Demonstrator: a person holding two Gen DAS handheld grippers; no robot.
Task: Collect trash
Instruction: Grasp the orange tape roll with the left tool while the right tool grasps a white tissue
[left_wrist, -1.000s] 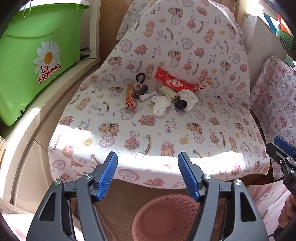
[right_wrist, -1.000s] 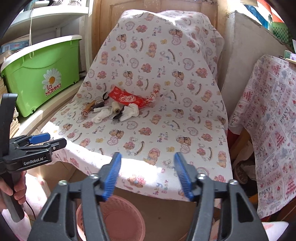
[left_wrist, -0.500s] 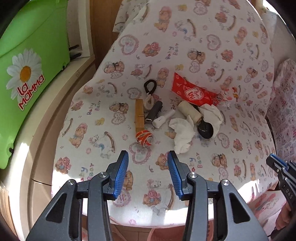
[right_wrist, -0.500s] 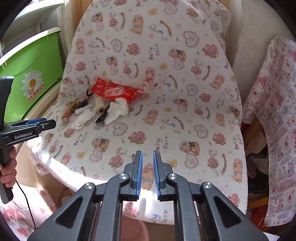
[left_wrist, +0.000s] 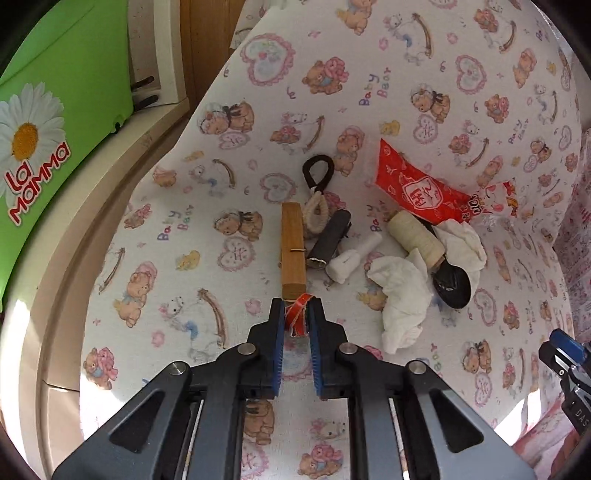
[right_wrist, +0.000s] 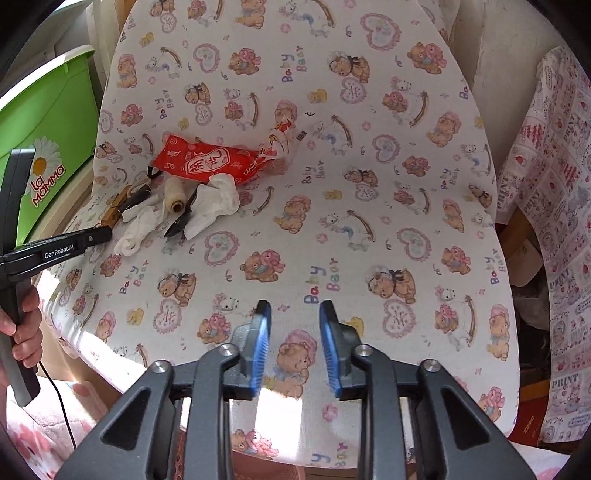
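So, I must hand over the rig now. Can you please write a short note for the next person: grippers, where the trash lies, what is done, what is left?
Left gripper: jaws closing on the small red-and-white crumpled wrapper, still low on the bear-print cloth.
Right gripper: jaws opening, nothing between them, over bare cloth.
Pile: red snack packet, two white crumpled tissues, wooden clothespin, cream thread spool.
Done: nothing visibly binned.
Left: lift the wrapper, collect the rest; no bin clearly in view.

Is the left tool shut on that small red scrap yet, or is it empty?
Closing on it: the left tool has the crumpled red scrap squeezed between its blue pads, just below the wooden peg.
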